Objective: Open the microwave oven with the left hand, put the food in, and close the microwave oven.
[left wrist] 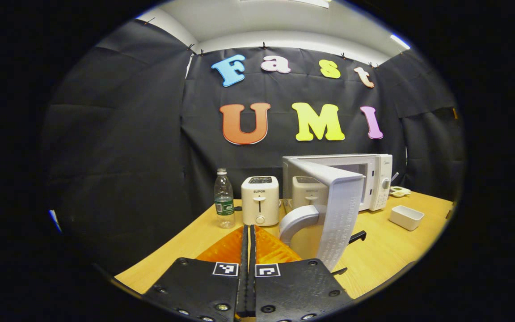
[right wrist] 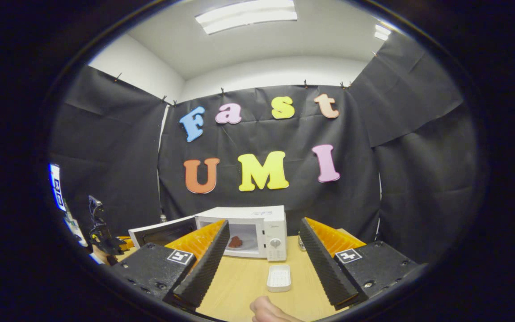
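Note:
The white microwave (left wrist: 376, 181) stands at the back of the wooden table with its door (left wrist: 340, 214) swung wide open towards me. The door's curved handle (left wrist: 297, 220) is just right of my left gripper (left wrist: 247, 230), which is shut with nothing between its fingers. In the right gripper view the microwave (right wrist: 268, 221) shows its open cavity, where a reddish-brown piece of food (right wrist: 235, 242) lies. My right gripper (right wrist: 264, 223) is held back from the oven, open wide and holding nothing. A white dish (right wrist: 279, 277) sits between its fingers on the table and looks empty.
A white toaster (left wrist: 260, 201) and a plastic water bottle (left wrist: 224, 199) stand left of the microwave. The white dish (left wrist: 406, 217) lies to its right, with a small pale gadget (left wrist: 399, 191) behind. Part of a hand (right wrist: 266, 311) shows at the near table edge.

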A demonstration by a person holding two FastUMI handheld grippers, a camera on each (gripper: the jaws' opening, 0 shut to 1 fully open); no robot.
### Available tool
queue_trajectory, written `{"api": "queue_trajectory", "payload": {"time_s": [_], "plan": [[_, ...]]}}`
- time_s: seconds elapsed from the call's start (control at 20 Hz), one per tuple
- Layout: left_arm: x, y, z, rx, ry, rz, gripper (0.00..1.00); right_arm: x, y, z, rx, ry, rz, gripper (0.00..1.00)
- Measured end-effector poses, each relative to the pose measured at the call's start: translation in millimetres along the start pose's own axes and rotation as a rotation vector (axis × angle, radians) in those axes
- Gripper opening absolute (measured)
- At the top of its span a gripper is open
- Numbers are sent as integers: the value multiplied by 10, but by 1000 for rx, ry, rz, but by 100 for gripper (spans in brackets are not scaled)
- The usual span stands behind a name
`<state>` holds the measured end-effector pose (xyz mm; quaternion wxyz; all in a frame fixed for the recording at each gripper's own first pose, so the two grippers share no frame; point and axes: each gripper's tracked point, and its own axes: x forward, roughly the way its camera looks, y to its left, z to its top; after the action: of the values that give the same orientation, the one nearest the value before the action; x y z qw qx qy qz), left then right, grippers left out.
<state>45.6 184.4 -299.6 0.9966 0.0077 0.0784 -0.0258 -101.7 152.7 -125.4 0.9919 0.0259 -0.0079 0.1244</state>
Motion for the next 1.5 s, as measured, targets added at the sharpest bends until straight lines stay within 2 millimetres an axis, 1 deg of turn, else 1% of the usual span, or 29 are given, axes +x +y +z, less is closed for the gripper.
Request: {"api": "queue_trajectory", "payload": {"time_s": [0.05, 0.1, 0.2, 0.25, 0.35, 0.4, 0.45, 0.5, 0.55, 0.6, 0.7, 0.75, 0.8, 0.9, 1.05, 1.1, 1.35, 1.5], "plan": [[11, -66, -10, -9, 2, -16, 0, -7, -13, 4, 1, 0, 0, 100], [30, -115, -41, -12, 8, -30, 0, -13, -42, 15, 0, 0, -3, 100], [16, -324, -23, -6, 3, -67, 0, -43, -97, 45, 4, -8, -10, 100], [35, -429, -27, 2, 3, -96, 0, -59, -125, 62, 7, -14, -14, 90], [36, -696, -39, 5, 2, -168, 0, -89, -180, 69, 21, -17, -19, 89], [50, -809, -53, 6, 6, -196, 0, -93, -189, 61, 26, -12, -13, 90], [75, -914, -80, 15, 14, -217, 0, -102, -199, 50, 25, -7, -8, 100], [101, -985, -89, 27, 16, -225, 0, -108, -233, 43, 24, -3, -10, 100], [135, -1080, -119, 36, 29, -241, 0, -123, -272, 53, 25, -4, -16, 89], [153, -1210, -140, 37, 34, -268, 0, -123, -301, 61, 26, -7, -20, 89], [207, -1450, -118, 31, 22, -318, 0, -134, -350, 58, 30, -7, -26, 90], [248, -1532, -97, 40, 9, -329, 0, -137, -366, 42, 32, -7, -25, 90], [286, -1624, -76, 48, -6, -350, 0, -139, -379, 34, 34, -5, -22, 100], [366, -1856, -56, 47, -24, -401, 1, -169, -411, 22, 40, -5, -11, 100], [525, -2144, -112, 21, -1, -454, 0, -164, -535, 29, 54, -17, -21, 100], [578, -2208, -120, 17, 9, -466, 0, -174, -569, 32, 59, -15, -26, 89], [894, -2572, -173, 18, 52, -494, 0, -210, -716, 67, 78, -33, -24, 89], [1085, -2764, -144, 36, 60, -480, 0, -231, -810, 53, 66, -34, -29, 89]]}}
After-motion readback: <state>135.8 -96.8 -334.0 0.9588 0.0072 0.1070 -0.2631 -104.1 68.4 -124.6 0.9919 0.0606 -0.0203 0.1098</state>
